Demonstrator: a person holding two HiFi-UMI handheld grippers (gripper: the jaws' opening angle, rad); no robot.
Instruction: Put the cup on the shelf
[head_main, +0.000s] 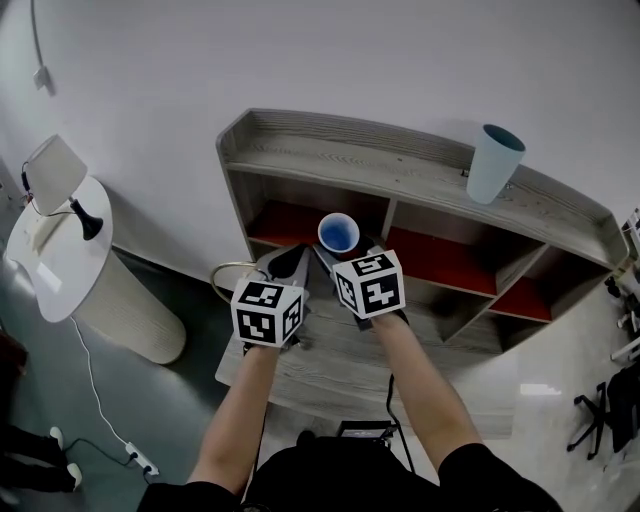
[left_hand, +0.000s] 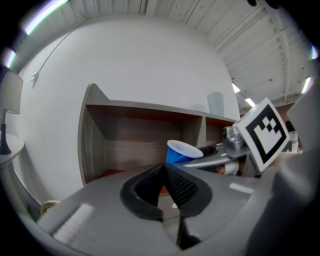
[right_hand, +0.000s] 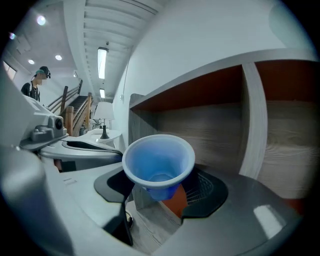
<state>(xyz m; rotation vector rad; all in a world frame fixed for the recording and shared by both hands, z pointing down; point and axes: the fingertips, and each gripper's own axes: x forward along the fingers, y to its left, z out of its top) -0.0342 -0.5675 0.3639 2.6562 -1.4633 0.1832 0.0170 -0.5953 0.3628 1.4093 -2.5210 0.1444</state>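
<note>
Right tool: clenched on the blue cup, pads pressing its lower body from both sides.
Left tool: jaws closed together, pads meeting at the tip, nothing between them. It sits just left of the right tool, apart from the cup.
Cup, axis: long axis close to upright, leaning a little back toward the person. Mouth up, base down between the pads.
Cup, inside: bare blue.
Cup, place: in the air on the near side of the shelf, level with the middle tier. It is in front of the left-hand compartment, near its divider, and rests on no board.
Shelf: grey wood, red floors in the compartments, set against the far white wall.
Shelf top: a pale tumbler stands upright toward the right end, well apart from the cup.
Left of shelf: round white table carrying a lamp.
</note>
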